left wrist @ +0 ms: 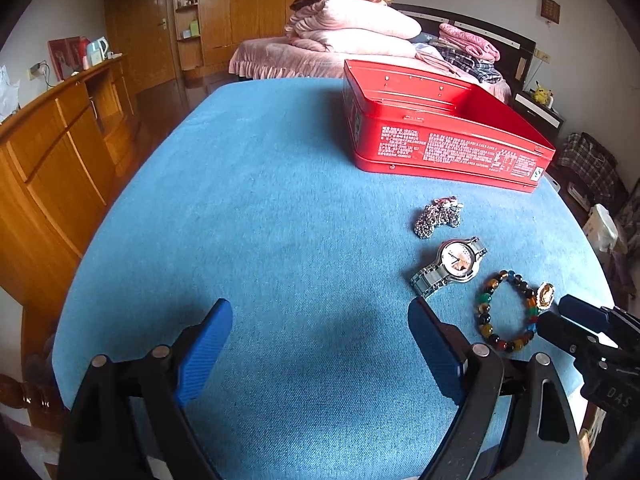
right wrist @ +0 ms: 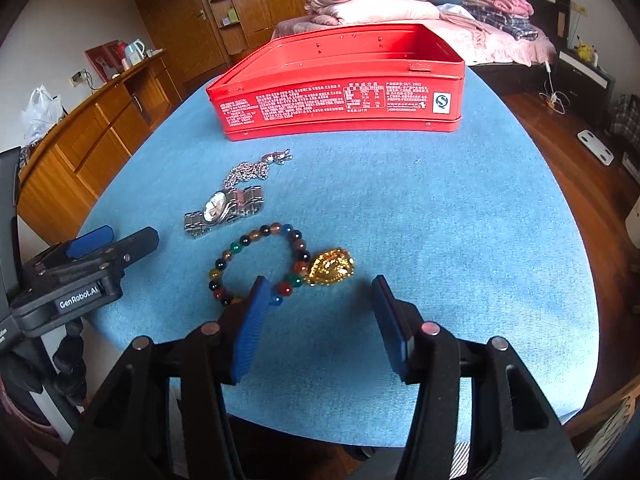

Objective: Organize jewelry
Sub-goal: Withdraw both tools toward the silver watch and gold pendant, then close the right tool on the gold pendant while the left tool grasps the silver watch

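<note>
The right tool's [right wrist: 320,300] left pad hides part of the bead bracelet [right wrist: 260,264].

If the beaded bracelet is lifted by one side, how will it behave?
The beaded bracelet will probably sag, since it is separate strung beads. Its gold charm may hang lowest. The round glossy beads could slip between the fingers.

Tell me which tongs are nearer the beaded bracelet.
Right. The right tongs hang open right at the beaded bracelet, one finger overlapping its near beads. The left tongs stand open beside it over bare blue cloth, the watch just ahead of one finger.
</note>
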Demonstrator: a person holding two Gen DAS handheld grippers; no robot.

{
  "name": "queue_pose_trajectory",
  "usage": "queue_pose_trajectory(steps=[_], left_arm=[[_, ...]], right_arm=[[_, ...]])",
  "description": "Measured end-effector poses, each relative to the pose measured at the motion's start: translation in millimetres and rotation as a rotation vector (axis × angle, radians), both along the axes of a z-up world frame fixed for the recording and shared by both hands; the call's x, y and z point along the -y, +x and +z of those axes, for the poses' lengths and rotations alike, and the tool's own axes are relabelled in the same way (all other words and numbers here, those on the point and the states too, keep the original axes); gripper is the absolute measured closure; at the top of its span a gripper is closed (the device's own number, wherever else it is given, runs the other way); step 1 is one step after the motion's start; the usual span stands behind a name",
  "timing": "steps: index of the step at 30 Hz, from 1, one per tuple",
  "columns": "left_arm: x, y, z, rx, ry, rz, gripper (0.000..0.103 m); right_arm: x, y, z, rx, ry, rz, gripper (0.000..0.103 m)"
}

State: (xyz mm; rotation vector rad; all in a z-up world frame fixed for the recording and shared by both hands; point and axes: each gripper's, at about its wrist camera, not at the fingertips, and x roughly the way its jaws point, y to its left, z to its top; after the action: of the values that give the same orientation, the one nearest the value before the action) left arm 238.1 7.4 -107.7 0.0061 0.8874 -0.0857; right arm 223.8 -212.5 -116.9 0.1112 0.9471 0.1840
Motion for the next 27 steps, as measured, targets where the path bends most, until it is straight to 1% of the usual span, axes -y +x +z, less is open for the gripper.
queue_pose_trajectory(steps=[2, 5, 8, 9, 11, 16, 18, 23, 25, 27], left_arm=[[-1.3, -0.6, -0.4, 0.001, -0.001, 0.004, 0.015], [-3.3, 0.6, -0.7, -0.001, -0.009, 0.009, 0.015], [-3.4, 0.4, -0.9, -0.001, -0.009, 0.005, 0.015], [-3.2, 0.6, -1.0, -0.001, -0.009, 0.004, 0.015], [-2.8, 0.7, -0.7, -0.002, -0.013, 0.000, 0.015], [1.8, 1.4, -0.2, 0.000, -0.011, -0.013, 0.015], [3.8, 2.4, 0.1, 0.001, -0.012, -0.014, 0.015], [7.0, 4.7, 0.5, 0.004, -0.012, -0.019, 0.015], [8.6, 6.1, 0.0, 0.002, -0.012, -0.024, 0.015], [8.4, 6.8, -0.8, 0.001, -0.011, -0.025, 0.015]], right_arm=[[-2.6, 0.4, -0.7, 0.000, -0.007, -0.003, 0.053], [-6.4, 2.8, -1.7, 0.002, -0.009, 0.000, 0.063], [-7.3, 6.0, -2.2, 0.002, -0.006, 0.004, 0.069], [-7.0, 6.4, -2.4, 0.003, 0.001, 0.003, 0.074], [-4.5, 8.2, -2.8, 0.004, 0.013, -0.002, 0.079], [7.4, 13.3, -2.5, -0.022, 0.092, -0.019, 0.080], [8.5, 12.7, -0.9, -0.013, 0.080, -0.021, 0.078], [15.8, 10.5, -0.3, -0.015, 0.085, -0.041, 0.078], [19.6, 12.7, -2.1, -0.022, 0.096, -0.054, 0.080], [21.4, 13.9, -3.2, -0.024, 0.096, -0.058, 0.084]])
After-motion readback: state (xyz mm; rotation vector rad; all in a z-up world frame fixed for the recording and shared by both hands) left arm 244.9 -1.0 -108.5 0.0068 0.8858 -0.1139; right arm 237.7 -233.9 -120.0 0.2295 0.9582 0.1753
